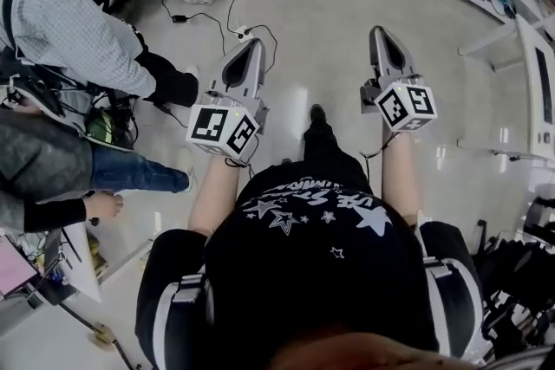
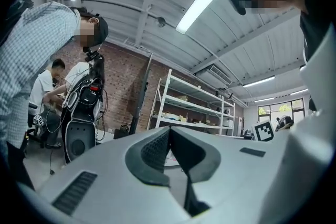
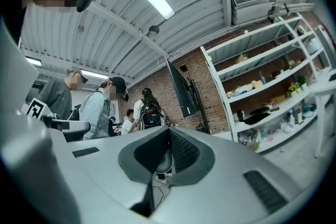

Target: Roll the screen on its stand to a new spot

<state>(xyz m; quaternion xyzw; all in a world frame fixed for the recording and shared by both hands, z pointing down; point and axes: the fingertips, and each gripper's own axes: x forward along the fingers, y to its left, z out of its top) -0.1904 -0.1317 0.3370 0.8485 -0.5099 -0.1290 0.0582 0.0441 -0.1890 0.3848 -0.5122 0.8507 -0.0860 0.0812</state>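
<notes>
Nearest to us, the left gripper (image 1: 253, 45) and the right gripper (image 1: 382, 32) are held out over the floor (image 1: 329, 13), each with its jaws pressed together on nothing. Past them a few people (image 3: 102, 107) stand about. Farthest off, in the right gripper view, the screen (image 3: 182, 93) sits dark on its stand (image 3: 198, 113) against the brick wall (image 3: 161, 89), just beside the white shelving (image 3: 252, 76) and well apart from both grippers. We judge the rolling not yet begun: we have yet to reach the stand, take hold of it and push it to the new spot.
</notes>
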